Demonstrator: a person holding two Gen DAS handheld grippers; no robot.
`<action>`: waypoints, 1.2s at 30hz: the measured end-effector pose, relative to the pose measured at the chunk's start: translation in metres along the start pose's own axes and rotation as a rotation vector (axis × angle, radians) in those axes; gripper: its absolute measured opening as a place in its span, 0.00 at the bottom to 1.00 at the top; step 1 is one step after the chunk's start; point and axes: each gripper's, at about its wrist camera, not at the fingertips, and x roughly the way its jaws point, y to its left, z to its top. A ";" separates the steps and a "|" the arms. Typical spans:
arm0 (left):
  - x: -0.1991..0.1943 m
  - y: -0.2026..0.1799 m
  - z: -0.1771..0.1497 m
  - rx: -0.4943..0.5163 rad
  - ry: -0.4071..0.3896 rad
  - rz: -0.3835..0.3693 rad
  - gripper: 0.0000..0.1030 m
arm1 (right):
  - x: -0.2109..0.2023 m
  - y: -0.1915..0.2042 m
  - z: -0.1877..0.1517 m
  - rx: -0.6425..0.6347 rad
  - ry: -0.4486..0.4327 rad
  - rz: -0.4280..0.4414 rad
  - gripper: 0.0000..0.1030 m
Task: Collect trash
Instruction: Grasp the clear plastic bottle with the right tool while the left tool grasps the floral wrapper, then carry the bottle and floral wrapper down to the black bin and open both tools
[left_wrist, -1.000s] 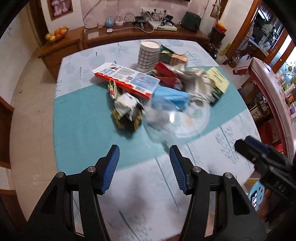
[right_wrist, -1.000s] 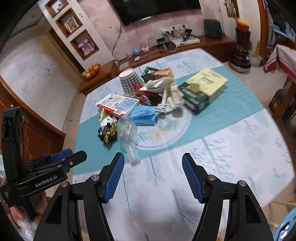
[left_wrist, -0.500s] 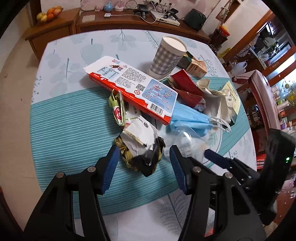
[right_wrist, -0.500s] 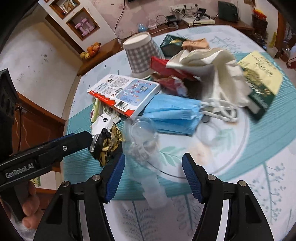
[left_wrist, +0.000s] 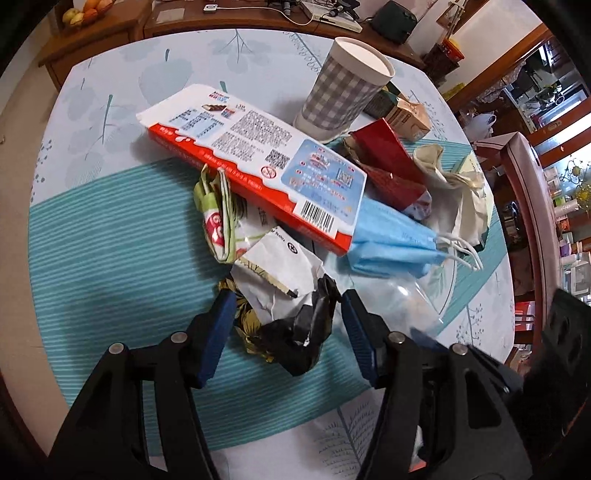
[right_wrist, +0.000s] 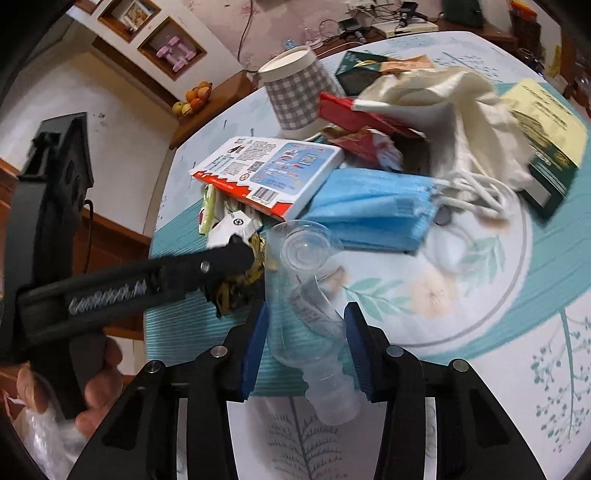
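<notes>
A heap of trash lies on the round table (left_wrist: 110, 229). My left gripper (left_wrist: 286, 323) is open, its blue pads on either side of a crumpled black, white and gold wrapper (left_wrist: 291, 306). My right gripper (right_wrist: 304, 332) has closed in on a crushed clear plastic bottle (right_wrist: 308, 302) lying on the cloth; its pads are at or nearly at the bottle's sides. Behind lie a red and white snack box (left_wrist: 258, 158), blue face masks (right_wrist: 373, 210), a checked paper cup (left_wrist: 343, 88) and a cream cloth bag (right_wrist: 458, 110).
A green and yellow box (right_wrist: 546, 136) lies at the far right of the table. A red carton (left_wrist: 388, 166) and a small brown carton (left_wrist: 406, 114) sit by the cup. A wooden sideboard (left_wrist: 258, 18) with cables runs behind the table. My left hand (right_wrist: 99, 380) holds a plastic bag.
Both grippers moved forward and down to the pile. The left one now straddles the crumpled wrapper. The right one's fingers narrowed around the clear bottle.
</notes>
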 end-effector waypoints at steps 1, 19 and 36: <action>0.001 -0.001 0.001 -0.001 0.002 0.011 0.61 | -0.005 -0.003 -0.002 0.009 -0.003 0.001 0.41; 0.009 -0.025 -0.016 0.032 -0.003 0.093 0.40 | -0.051 -0.039 -0.034 0.120 -0.062 -0.003 0.41; -0.076 -0.115 -0.174 0.085 -0.076 0.094 0.40 | -0.141 -0.071 -0.113 0.018 -0.112 0.058 0.41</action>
